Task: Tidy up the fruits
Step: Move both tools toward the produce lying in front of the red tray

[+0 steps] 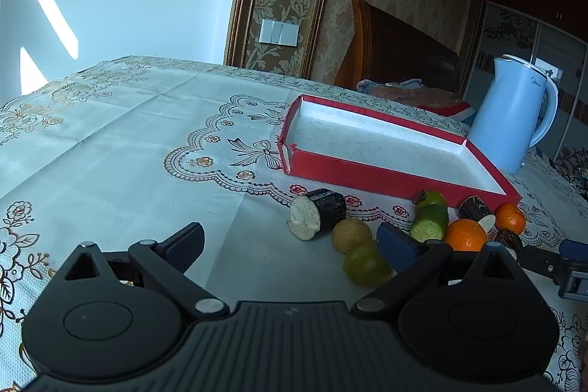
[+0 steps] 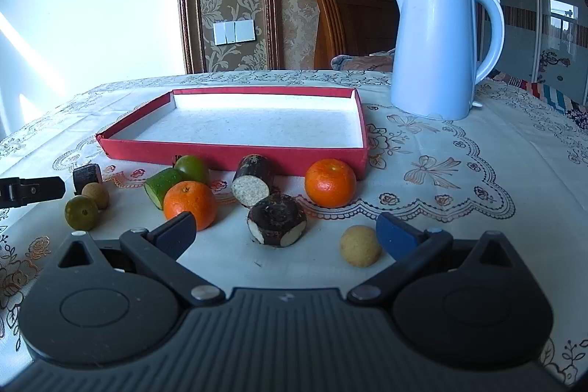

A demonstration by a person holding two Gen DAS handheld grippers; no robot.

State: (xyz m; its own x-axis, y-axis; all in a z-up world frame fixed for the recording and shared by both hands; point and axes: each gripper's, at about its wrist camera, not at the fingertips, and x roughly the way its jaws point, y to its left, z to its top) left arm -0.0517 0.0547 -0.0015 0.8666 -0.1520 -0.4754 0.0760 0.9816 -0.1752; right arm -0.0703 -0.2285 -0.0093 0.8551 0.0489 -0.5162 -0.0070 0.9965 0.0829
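Observation:
A shallow red tray (image 2: 235, 155) with a white inside lies on the table, holding nothing; it also shows in the left wrist view (image 1: 367, 173). In front of it lie two oranges (image 2: 330, 182) (image 2: 189, 204), dark sugarcane pieces (image 2: 276, 219) (image 2: 253, 182) (image 1: 318, 212), a cucumber piece (image 2: 161, 186), green fruits (image 2: 81, 212) (image 2: 191, 169) and tan round fruits (image 2: 360, 245) (image 1: 351, 234). My left gripper (image 1: 290, 245) is open and empty, just left of the fruits. My right gripper (image 2: 286, 234) is open and empty, with a sugarcane piece between its fingers' line.
A pale blue electric kettle (image 2: 437, 46) stands right of the tray. A patterned tablecloth (image 1: 128, 135) covers the table. A wooden chair (image 2: 349, 24) stands behind the far edge. The left gripper's finger (image 2: 33, 191) shows at the right wrist view's left edge.

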